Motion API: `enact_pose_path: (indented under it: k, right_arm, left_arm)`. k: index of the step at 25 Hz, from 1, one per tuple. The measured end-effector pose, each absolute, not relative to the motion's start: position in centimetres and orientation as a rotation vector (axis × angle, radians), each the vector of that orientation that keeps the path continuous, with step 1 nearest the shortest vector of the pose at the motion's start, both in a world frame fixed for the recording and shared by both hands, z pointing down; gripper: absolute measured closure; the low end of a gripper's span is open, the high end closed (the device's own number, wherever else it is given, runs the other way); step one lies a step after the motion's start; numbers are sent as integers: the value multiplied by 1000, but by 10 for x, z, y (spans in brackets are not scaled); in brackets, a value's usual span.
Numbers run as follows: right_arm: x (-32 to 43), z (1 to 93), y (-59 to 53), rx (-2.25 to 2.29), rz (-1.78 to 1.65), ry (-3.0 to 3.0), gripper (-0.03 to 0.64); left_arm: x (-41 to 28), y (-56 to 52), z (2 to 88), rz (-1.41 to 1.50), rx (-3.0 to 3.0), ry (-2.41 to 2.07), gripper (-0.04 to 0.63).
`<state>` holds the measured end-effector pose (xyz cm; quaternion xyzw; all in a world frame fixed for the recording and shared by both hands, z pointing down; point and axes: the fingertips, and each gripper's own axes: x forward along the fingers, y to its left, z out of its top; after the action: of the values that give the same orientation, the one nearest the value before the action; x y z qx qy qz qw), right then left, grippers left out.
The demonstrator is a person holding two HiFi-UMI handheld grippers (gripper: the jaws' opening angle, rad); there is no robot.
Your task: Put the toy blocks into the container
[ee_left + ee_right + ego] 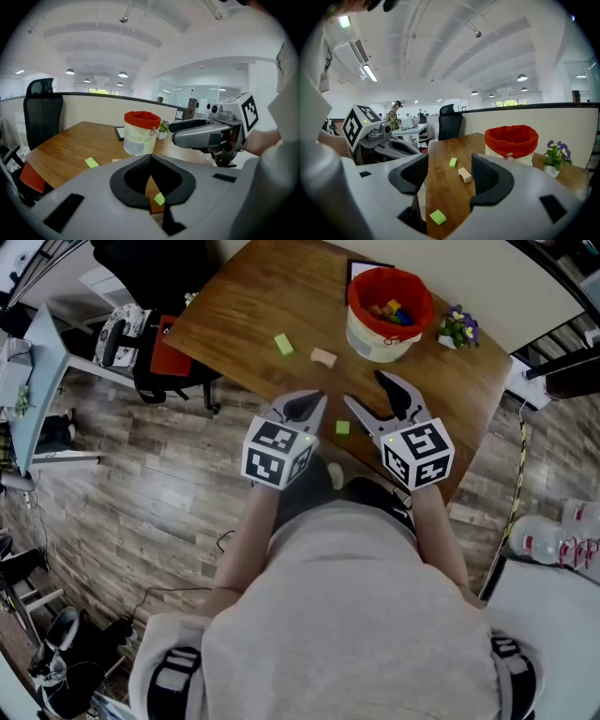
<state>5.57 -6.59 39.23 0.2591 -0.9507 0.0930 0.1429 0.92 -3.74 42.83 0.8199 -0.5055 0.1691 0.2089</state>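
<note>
**Brown wooden desk** (pixel 234 315), viewed from beside the person working at it. Toward its far right stands the round pale container with a red cloth liner (pixel 389 301). A few coloured toy blocks already lie inside it.

Both hand-held tools hang over the near edge of the desk.
- **The right gripper** (pixel 364 390), grey with black pads, has its jaws spread wide and grips nothing.
- **The left gripper** (pixel 314 401), of the same make, has its jaw tips closed together and is also empty.

Three blocks remain loose on the desk.
- **Mid-desk:** a flat light-green block (pixel 283 344) and a beige oblong block (pixel 323 357) lie near each other but apart.
- **Near the front edge:** a small bright-green squarish block (pixel 342 427) lies between the two grippers. It sits just ahead of and below the right gripper's open jaws, in line with their gap, and shows no marked long axis.

The right gripper therefore appears better placed to take this block, with the container lying farther on in much the same direction.
</note>
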Motion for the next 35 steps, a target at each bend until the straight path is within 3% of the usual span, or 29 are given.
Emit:
enact_pose_path:
  k: [35]
  right_arm:
    - [48,564,-5,568,482,-2334,365]
  left_arm:
    - [12,-1,553,592,2075,-1055,583]
